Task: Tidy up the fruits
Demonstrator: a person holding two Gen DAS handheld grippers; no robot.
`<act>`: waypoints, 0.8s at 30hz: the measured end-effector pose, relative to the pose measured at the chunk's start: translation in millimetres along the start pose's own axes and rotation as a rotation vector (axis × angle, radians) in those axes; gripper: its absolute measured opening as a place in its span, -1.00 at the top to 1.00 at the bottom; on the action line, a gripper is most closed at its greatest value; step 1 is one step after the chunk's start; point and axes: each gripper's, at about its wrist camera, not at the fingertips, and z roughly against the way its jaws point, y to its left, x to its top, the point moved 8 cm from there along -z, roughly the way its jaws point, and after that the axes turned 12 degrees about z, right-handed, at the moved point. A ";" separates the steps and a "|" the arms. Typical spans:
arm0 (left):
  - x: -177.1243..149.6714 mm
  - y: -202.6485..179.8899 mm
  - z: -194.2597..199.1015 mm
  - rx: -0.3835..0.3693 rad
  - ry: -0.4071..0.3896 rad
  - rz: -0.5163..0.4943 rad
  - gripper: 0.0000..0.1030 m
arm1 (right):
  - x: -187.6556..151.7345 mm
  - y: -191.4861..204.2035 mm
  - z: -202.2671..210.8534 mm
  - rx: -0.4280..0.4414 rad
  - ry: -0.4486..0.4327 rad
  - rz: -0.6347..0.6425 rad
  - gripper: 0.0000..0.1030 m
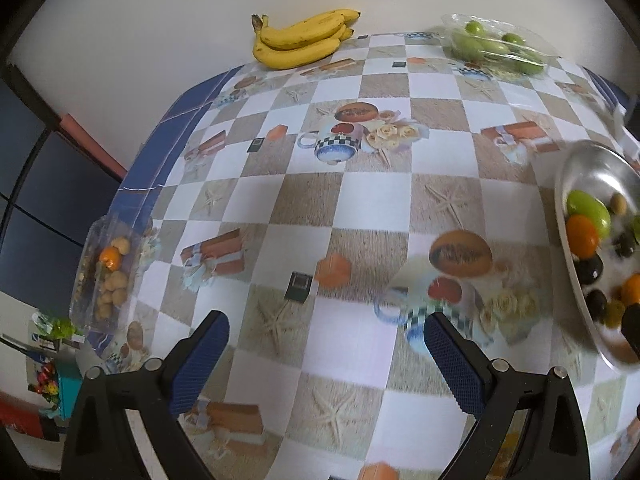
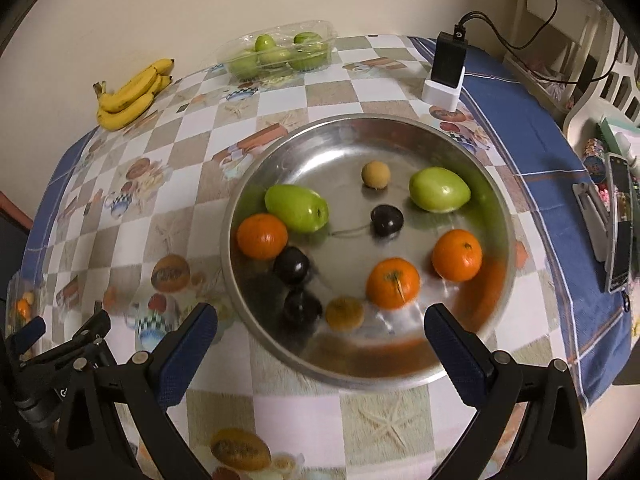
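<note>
Directly ahead of right hand-held gripper (image 2: 320, 330), metal bowl (image 2: 320, 140)

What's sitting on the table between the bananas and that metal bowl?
Nothing: between the bananas and the metal bowl, the right wrist view shows only bare patterned tablecloth.

A round silver bowl (image 2: 400, 136) holds three oranges (image 2: 393, 282), two green fruits (image 2: 297, 208) and dark plums (image 2: 386, 220). At eleven o'clock, yellow bananas (image 2: 130, 96) lie on the table (image 2: 168, 184).

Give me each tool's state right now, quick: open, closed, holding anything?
Left tool: open, holding nothing, above the tablecloth.
Right tool: open, holding nothing, at the near rim of the metal bowl.
</note>
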 end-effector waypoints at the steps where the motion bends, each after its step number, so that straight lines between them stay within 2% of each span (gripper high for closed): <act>1: -2.2 1.2 2.7 -0.003 -0.003 -0.001 -0.93 | -2.1 -0.1 2.3 0.000 -0.002 0.001 -1.00; 10: -24.1 15.4 17.9 -0.032 0.006 -0.015 -0.93 | -23.2 2.5 26.6 -0.019 -0.022 0.013 -1.00; 24: -34.7 25.0 45.4 -0.090 -0.022 -0.007 -0.93 | -47.8 6.4 48.0 -0.068 -0.052 0.038 -1.00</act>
